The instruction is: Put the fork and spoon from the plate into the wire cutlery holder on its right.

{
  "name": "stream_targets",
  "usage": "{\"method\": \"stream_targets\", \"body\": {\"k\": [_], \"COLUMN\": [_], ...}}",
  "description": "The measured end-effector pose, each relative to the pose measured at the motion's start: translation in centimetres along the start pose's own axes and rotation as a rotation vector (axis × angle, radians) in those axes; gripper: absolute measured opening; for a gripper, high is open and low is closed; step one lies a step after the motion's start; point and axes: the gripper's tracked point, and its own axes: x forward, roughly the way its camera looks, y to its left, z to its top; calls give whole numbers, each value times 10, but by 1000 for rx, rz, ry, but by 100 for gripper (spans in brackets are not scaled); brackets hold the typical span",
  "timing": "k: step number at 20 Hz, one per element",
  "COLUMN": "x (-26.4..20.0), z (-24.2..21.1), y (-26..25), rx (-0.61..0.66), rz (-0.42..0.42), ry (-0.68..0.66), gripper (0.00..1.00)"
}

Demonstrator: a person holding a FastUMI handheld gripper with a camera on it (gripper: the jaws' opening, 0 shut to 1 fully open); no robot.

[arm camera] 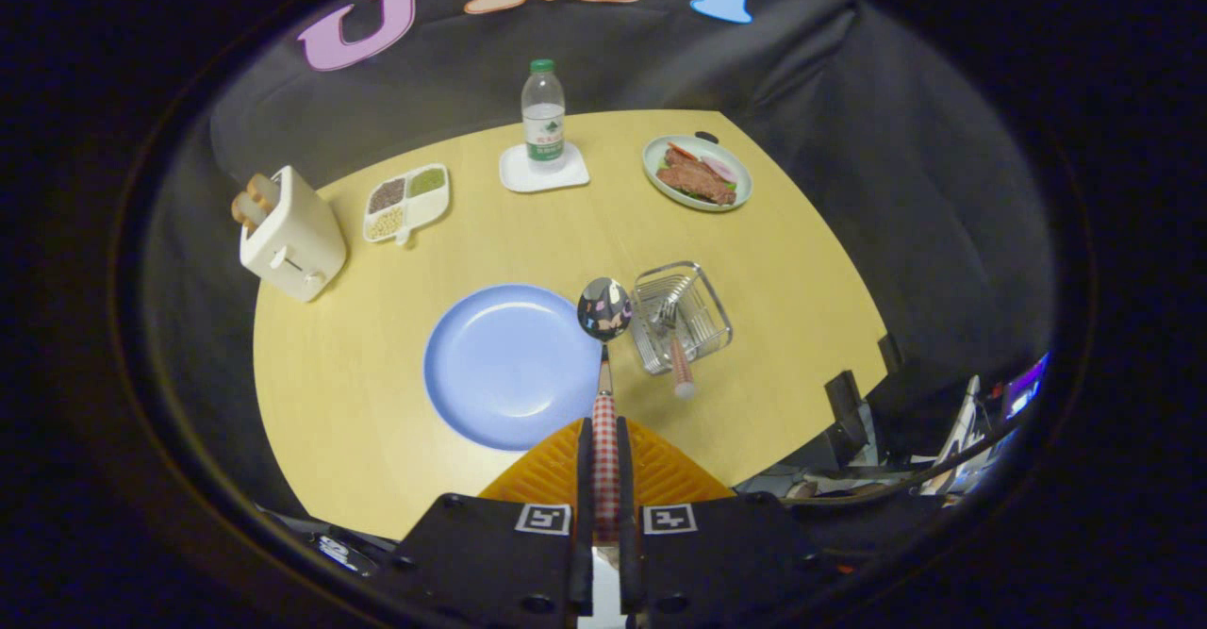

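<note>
spoon [604, 309] | handle clamped between fingers [585, 459] | bowl beyond them, beside holder [681, 316]

We see the gripper [604, 440] as a black, blocky body in two halves; each half carries a square black-and-white marker [542, 519] near its inner edge; round screw holes [538, 603] dot the lower face; two ribbed wedge plates fan out ahead.

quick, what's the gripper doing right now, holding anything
Gripper: shut on the spoon, both fingers pressed on its checked handle, bowl out ahead between the blue plate and the wire cutlery holder.
</note>
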Motion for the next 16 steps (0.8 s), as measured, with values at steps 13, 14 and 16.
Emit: {"method": "stream_targets", "body": {"k": [13,14,16], "x": [52,56,66], "z": [14,13,15], "y": [-33,-33,-41], "rx": [172,170,157], "rz": [40,45,34], "ry": [332,359,400], "gripper": [14,14,14]}}
